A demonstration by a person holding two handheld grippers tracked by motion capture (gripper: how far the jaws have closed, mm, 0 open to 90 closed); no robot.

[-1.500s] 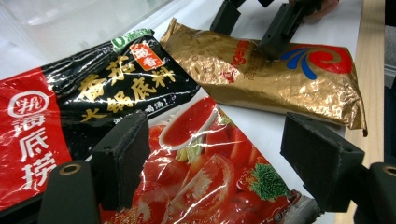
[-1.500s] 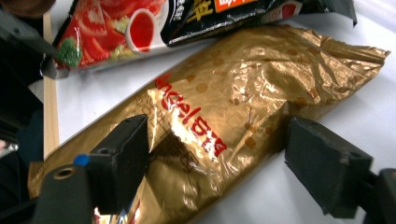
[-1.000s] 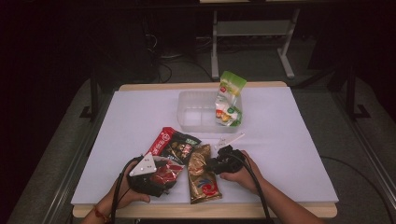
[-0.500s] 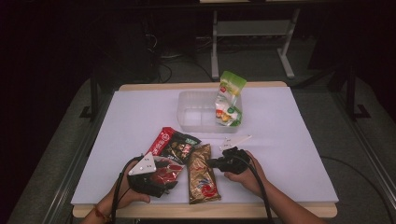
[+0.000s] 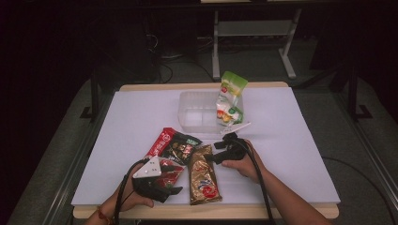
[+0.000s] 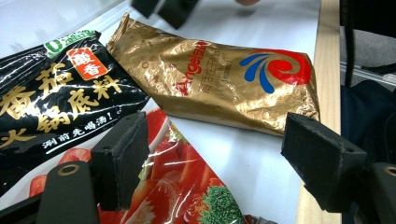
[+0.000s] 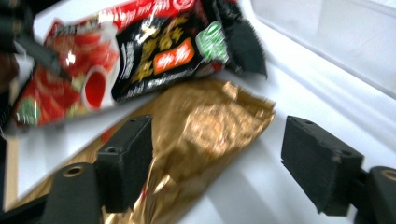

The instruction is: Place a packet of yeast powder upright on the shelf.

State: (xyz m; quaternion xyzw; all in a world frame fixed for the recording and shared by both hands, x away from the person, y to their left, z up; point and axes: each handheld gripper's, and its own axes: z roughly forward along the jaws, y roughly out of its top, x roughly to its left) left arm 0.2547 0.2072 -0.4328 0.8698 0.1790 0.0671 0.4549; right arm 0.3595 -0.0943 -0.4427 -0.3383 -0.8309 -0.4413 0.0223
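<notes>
Tools first, from the high view: right tool (image 5: 213, 157) sits just beside the gold packet (image 5: 203, 174), left tool (image 5: 171, 189) over the red packet (image 5: 165, 171). Left gripper view: jaws wide, nothing gripped. Right gripper view: jaws just sprang open, gold packet's end lying loose between them.

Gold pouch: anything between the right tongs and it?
Nothing visible. The right tongs stand open just over the near end of the gold pouch, having just opened. The black pouch lies past that end, out of the way.
</notes>
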